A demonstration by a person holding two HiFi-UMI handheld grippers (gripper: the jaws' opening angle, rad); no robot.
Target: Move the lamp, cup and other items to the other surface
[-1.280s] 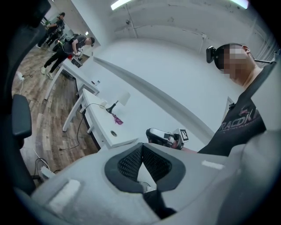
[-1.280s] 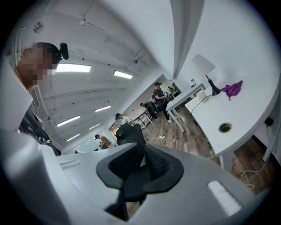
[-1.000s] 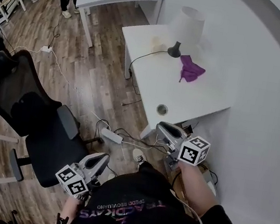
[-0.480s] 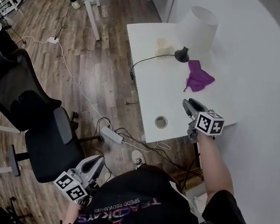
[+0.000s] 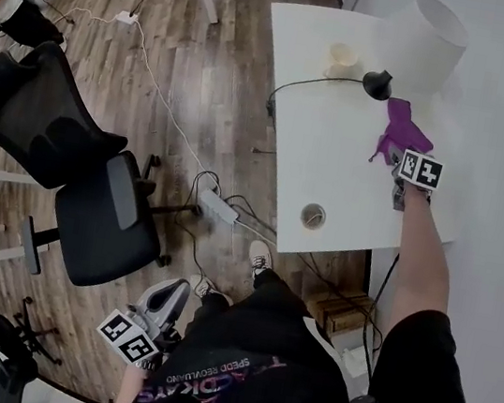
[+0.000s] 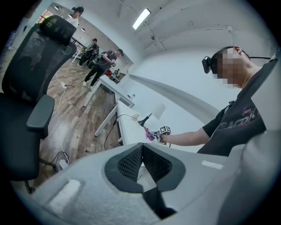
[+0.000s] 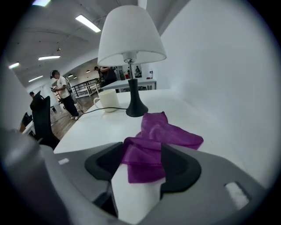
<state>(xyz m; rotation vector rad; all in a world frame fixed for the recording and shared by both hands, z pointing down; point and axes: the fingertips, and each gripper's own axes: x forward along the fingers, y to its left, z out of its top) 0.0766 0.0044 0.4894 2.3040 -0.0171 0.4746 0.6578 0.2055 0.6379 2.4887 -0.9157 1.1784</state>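
On your right gripper (image 7: 141,161) the fingers have just been opening and stand wide, the purple cloth (image 7: 163,133) on the worktop (image 7: 88,128) between them. On your left gripper (image 6: 142,163) they sit closed, empty.

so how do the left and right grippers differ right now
The left gripper is shut with nothing between its jaws; the right gripper stands wide, having just been opening, with the purple cloth's near edge between its jaws, unpressed. The left gripper hangs low over the wooden floor; the right gripper reaches out over the white table. Both are the same grey two-jaw design.
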